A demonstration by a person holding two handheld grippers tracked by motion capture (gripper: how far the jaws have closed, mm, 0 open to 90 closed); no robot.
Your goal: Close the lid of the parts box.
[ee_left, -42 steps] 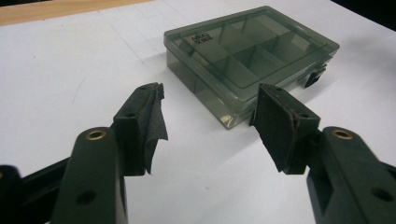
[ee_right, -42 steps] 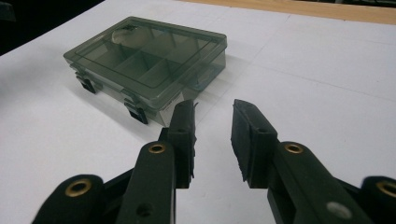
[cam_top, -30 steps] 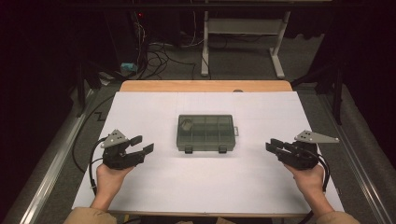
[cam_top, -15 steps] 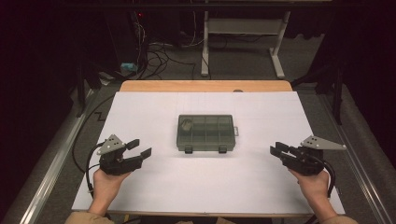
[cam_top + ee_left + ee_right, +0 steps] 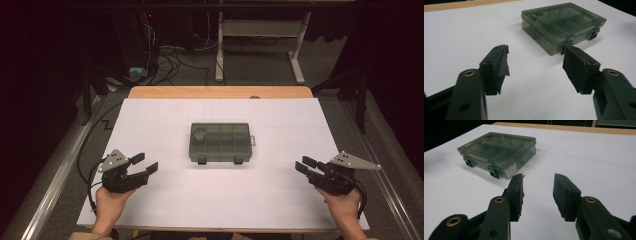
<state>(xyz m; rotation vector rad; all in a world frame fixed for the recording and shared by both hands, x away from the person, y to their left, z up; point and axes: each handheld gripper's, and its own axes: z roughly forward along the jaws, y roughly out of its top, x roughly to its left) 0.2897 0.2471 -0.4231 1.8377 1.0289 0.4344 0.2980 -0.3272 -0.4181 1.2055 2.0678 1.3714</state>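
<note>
No text can be read. A small dark label sits on the lid of the box (image 5: 564,25), near its far corner in the left gripper view; print too small and blurred to make out. No brand, number or sign elsewhere.

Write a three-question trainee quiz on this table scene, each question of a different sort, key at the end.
1. True or false: the lid of the compartment box is closed and its two latches face the person.
2. Multiple choice: where does the box lie relative to the left gripper and the right gripper? A) under the left one; B) between them and farther from the person, touching neither; C) in the right one's jaws.
3. Short answer: what covers the wooden table beneath the box?

Key
1. True.
2. B.
3. A white sheet; both grippers are open with nothing between their jaws.
</note>
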